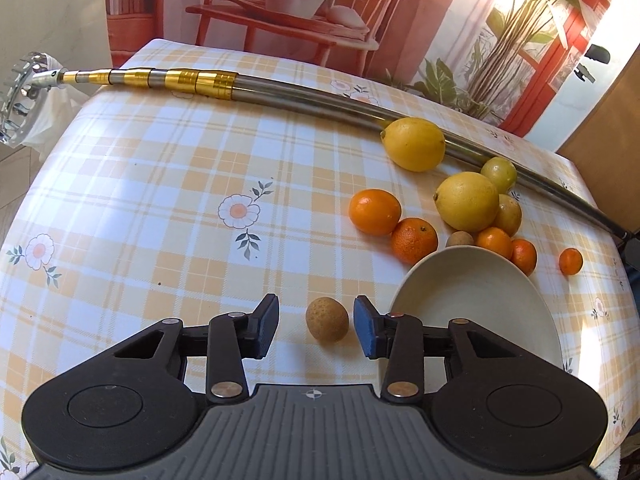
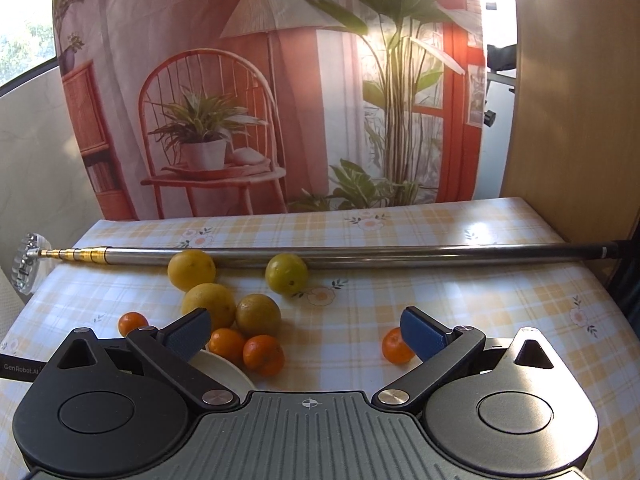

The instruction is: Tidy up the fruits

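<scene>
Brown, speckled, a small round fruit (image 1: 327, 319) is bracketed, untouched, by the left gripper (image 1: 316, 330) (fingers spread) beside the cream bowl (image 1: 480, 300); an off-centre squeeze could roll it away. The right gripper (image 2: 306, 334) is likewise spread, empty.

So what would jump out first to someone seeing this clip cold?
The long steel pole lying across the far side of the checked table, then the cluster of lemons and oranges in front of it. Nearer, the open left gripper brackets a small brown fruit beside an empty bowl.
</scene>
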Demonstrator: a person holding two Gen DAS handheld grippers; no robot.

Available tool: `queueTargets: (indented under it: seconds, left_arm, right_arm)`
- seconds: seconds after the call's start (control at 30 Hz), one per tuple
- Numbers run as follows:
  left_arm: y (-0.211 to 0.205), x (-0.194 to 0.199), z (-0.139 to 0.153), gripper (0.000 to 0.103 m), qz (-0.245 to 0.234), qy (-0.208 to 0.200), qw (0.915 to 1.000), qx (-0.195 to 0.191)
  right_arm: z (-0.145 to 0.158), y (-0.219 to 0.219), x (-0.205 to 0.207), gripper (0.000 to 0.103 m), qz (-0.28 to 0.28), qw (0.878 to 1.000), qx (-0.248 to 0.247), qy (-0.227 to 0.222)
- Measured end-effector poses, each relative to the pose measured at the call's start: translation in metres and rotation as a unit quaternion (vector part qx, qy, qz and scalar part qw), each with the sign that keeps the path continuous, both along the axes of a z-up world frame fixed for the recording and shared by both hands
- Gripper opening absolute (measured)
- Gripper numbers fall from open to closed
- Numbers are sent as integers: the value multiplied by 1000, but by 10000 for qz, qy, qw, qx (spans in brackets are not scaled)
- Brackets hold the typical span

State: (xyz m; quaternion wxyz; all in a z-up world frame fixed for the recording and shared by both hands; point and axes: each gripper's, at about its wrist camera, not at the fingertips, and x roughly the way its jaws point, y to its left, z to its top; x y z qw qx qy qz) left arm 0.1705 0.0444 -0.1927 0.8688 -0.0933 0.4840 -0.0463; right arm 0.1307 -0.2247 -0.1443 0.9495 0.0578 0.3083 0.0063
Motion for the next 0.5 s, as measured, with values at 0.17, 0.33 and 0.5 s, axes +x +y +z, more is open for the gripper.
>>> queueTargets:
  seconds: [0.17,0.33,0.5]
  left_arm:
    - [-4,4,-11,38,-6,237,9997,-81]
    - [-2,1,-13,26,2,172,9997,-184]
    - [-8,-3,-11,26,14,67,10000,72]
  right_arm:
    - [-4,-3,3,100,-19,10000,43,26]
    - [-13,-5,3,100,-47,10000,3,59]
    - [-24,-6,1,99,-18,9999,-117,-30]
